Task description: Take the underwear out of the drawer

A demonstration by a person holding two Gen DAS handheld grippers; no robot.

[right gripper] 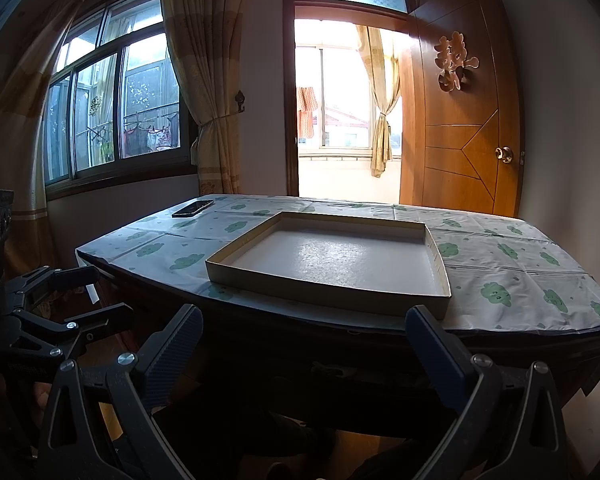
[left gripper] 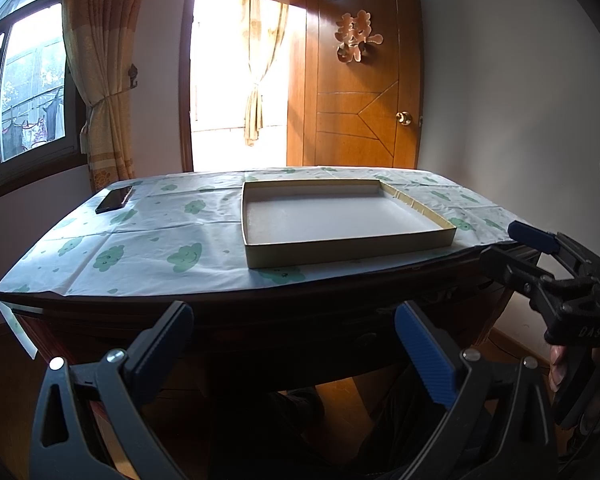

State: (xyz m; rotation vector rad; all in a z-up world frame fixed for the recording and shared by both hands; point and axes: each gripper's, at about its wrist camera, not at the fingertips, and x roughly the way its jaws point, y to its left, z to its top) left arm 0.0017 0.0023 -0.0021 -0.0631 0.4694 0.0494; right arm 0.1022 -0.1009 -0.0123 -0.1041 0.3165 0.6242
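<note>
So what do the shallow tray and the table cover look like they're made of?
The shallow tray looks like cardboard: thin tan walls, matte pale inner floor. The table cover looks like thin plastic sheeting, printed with green clouds, with sharp fold creases and a slight sheen.

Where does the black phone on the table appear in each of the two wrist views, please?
Left wrist: the phone lies at the table's far left corner, left of the shallow box.
Right wrist: the phone lies at the far left edge, above and left of the box.
Shared landmark: the wooden door behind the table.
</note>
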